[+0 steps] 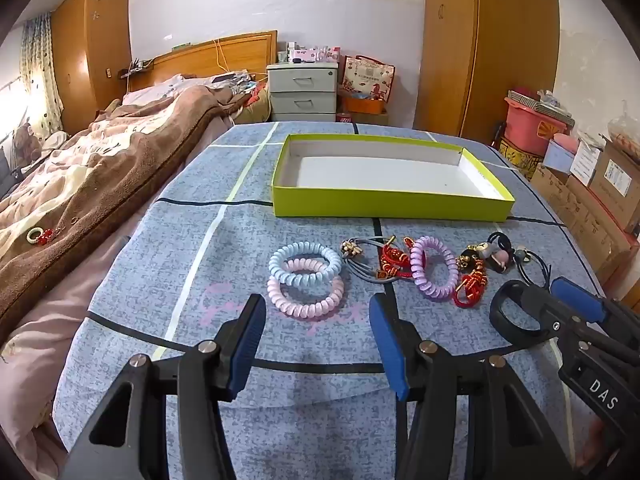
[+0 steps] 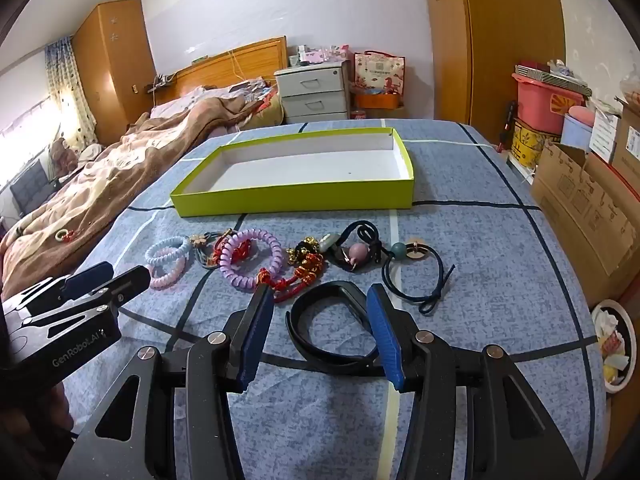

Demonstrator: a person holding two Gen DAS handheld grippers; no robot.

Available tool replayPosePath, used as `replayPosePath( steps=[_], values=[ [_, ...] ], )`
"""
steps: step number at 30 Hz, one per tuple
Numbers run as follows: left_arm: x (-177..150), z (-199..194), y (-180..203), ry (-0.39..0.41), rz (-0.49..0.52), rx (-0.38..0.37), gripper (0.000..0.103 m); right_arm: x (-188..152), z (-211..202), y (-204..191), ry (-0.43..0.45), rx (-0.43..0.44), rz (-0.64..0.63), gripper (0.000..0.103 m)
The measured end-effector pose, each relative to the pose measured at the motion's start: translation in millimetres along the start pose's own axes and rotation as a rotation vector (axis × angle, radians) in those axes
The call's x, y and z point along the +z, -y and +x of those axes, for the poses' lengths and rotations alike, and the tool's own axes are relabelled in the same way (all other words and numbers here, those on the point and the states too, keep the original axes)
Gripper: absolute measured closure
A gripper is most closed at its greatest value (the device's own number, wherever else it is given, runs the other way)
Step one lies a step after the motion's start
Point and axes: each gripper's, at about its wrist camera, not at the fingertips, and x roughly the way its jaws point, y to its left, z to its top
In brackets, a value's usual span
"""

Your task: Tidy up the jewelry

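A shallow green box (image 1: 384,205) (image 2: 296,200) with a bare white inside sits on the blue checked bed cover. In front of it lies a row of jewelry: blue coil tie (image 1: 304,262), pink coil tie (image 1: 306,302), purple coil tie (image 1: 436,274) (image 2: 250,260), red knotted cords (image 2: 298,278), a dark elastic with beads (image 2: 412,280). My left gripper (image 1: 316,314) (image 2: 116,277) is open just short of the pink coil. Held open, my right gripper (image 2: 320,306) (image 1: 556,300) has a black band (image 2: 304,340) lying on the cover between its fingers, with no visible contact.
A brown blanket (image 1: 100,184) is heaped on the left, with a small ring with red beads (image 1: 40,236) on it. Cardboard boxes (image 2: 580,208) and a bowl of scraps (image 2: 614,344) stand off the bed's right edge. Grey drawers (image 1: 302,92) are at the back.
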Motion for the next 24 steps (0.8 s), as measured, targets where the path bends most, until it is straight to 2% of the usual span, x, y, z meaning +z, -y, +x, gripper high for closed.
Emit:
replayPosePath(
  steps=[8,24],
  values=[
    [3.4,3.9,4.1,0.002,0.002,0.004,0.047,2.0,4.2,-3.0,-0.008,-0.030,-0.009,0.054],
    [2.4,-1.1,0.6,0.009,-0.006,-0.011,0.047,1.1,2.9,-2.0,0.001,-0.025,-0.002,0.054]
  ],
)
